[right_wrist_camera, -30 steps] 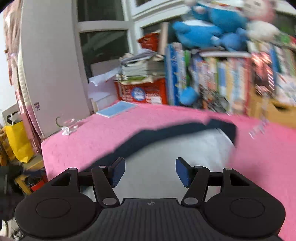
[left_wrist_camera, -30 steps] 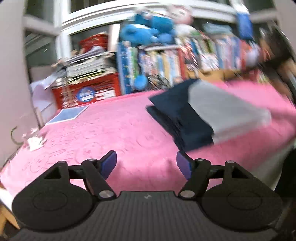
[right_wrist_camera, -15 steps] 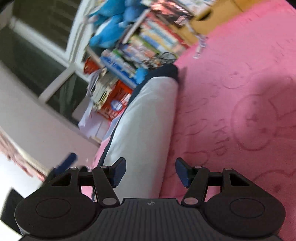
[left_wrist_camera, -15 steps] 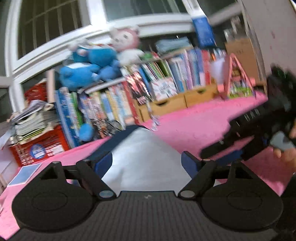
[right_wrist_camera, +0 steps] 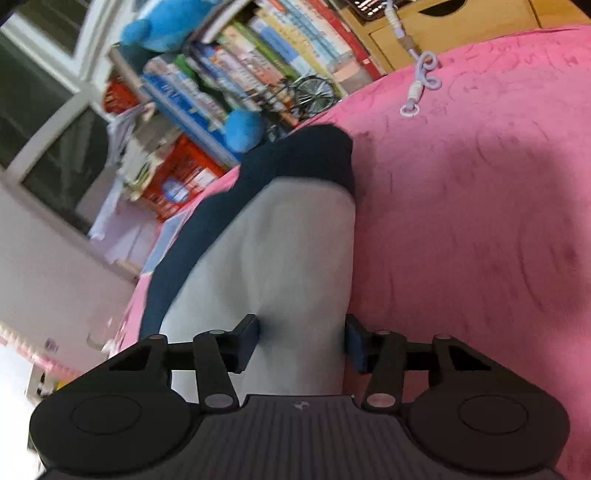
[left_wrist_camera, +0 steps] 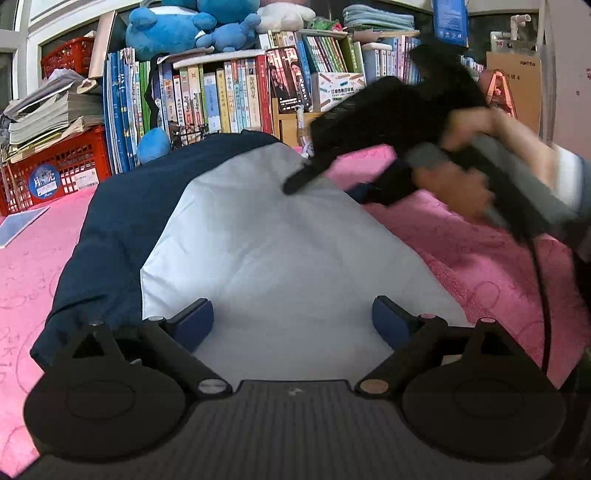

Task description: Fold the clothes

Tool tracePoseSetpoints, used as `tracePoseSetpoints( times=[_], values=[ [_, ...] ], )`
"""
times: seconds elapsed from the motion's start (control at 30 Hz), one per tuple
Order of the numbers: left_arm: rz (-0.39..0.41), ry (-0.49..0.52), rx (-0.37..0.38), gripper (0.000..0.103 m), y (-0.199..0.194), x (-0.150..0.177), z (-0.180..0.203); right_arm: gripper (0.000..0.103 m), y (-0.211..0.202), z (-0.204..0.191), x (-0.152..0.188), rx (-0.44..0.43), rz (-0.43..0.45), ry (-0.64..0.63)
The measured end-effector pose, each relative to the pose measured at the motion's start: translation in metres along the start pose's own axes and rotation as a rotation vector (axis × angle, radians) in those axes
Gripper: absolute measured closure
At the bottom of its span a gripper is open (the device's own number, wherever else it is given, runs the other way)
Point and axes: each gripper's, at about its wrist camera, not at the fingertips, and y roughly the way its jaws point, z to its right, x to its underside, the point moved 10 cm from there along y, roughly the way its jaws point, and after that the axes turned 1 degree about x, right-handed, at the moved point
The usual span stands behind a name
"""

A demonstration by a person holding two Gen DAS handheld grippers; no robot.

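Note:
A folded garment (left_wrist_camera: 266, 243), grey-white on top with navy along its left side, lies on the pink cover (left_wrist_camera: 491, 266). My left gripper (left_wrist_camera: 291, 323) is open, its fingers apart just over the garment's near edge. The garment also shows in the right wrist view (right_wrist_camera: 288, 258). My right gripper (right_wrist_camera: 301, 338) is open, tilted, with its fingers on either side of the garment's end. In the left wrist view the right gripper (left_wrist_camera: 369, 140) appears as a blurred black shape held by a hand at the garment's far right corner.
A row of books (left_wrist_camera: 229, 96) with blue plush toys (left_wrist_camera: 184, 29) on top runs along the back. A red crate (left_wrist_camera: 55, 173) with stacked papers stands at the back left. A blue booklet (left_wrist_camera: 22, 225) lies on the left. A lilac cord (right_wrist_camera: 417, 88) lies on the cover.
My left gripper swung round from the bare cover and closed in over the garment's near edge. My right gripper rolled to a tilt and came down onto the garment's end. Both stayed open.

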Motion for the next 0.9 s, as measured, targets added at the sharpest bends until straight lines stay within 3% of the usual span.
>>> tracePoseSetpoints(
  times=[0.3, 0.43, 0.57, 0.63, 0.73, 0.83, 0.9],
  values=[
    [0.042, -0.004, 0.004, 0.008, -0.007, -0.002, -0.002, 0.064, 0.048, 0.008, -0.066, -0.001, 0.006, 0.072],
    [0.048, -0.007, 0.006, 0.008, -0.008, -0.001, -0.001, 0.070, 0.068, 0.016, -0.093, 0.021, 0.059, 0.074],
    [0.047, -0.008, 0.008, 0.008, -0.009, -0.001, -0.002, 0.090, 0.087, 0.025, -0.119, 0.053, 0.106, 0.085],
    [0.045, -0.008, 0.008, 0.008, -0.009, -0.001, -0.001, 0.091, 0.092, 0.033, -0.130, 0.058, 0.126, 0.144],
    [0.044, -0.009, 0.008, 0.008, -0.009, -0.001, -0.001, 0.084, 0.076, 0.031, -0.138, 0.048, 0.183, 0.179],
    [0.053, -0.007, 0.007, 0.008, -0.009, 0.000, -0.001, 0.070, 0.042, 0.022, -0.139, 0.066, 0.216, 0.111],
    [0.056, -0.007, 0.007, 0.008, -0.010, 0.000, 0.000, 0.048, 0.015, 0.013, -0.140, 0.077, 0.251, 0.058]
  ],
)
